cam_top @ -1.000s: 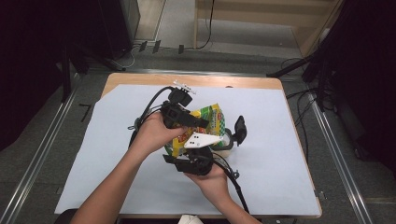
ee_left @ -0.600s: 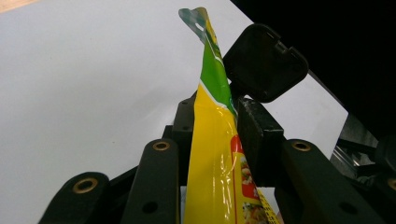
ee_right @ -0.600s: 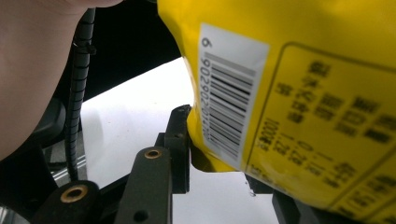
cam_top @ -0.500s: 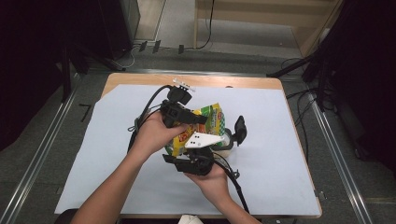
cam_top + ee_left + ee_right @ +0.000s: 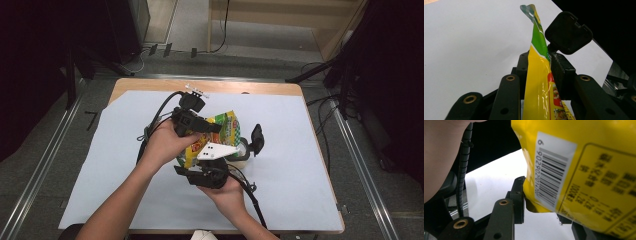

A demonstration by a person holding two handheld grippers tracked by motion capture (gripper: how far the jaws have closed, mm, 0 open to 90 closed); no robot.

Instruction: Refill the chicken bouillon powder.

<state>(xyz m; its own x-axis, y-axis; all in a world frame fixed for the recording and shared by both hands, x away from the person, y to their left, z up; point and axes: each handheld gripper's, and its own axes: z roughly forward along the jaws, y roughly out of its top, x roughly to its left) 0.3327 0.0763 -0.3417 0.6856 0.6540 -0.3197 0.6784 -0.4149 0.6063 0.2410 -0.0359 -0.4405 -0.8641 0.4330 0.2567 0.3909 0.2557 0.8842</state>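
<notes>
A yellow and green snack bag point(image 5: 222, 131) is held up over the table between both grippers. My left gripper point(image 5: 211, 127) comes in from the left; in the left gripper view its jaws point(image 5: 537, 62) have just been closing and now pinch the bag point(image 5: 539, 82) edge-on. My right gripper point(image 5: 239, 152), grey plate on top, holds from below. Its jaws point(image 5: 544, 205) have just been opening slightly, with the bag's barcode side point(image 5: 579, 170) between them and one pad point(image 5: 519, 195) still against it. One right jaw point(image 5: 567, 32) rises behind the bag.
A pale sheet point(image 5: 310, 150) covers most of the wooden table point(image 5: 210, 86). Black cables point(image 5: 160, 112) trail from both grippers across the sheet. Floor, metal rails and dark equipment surround the table.
</notes>
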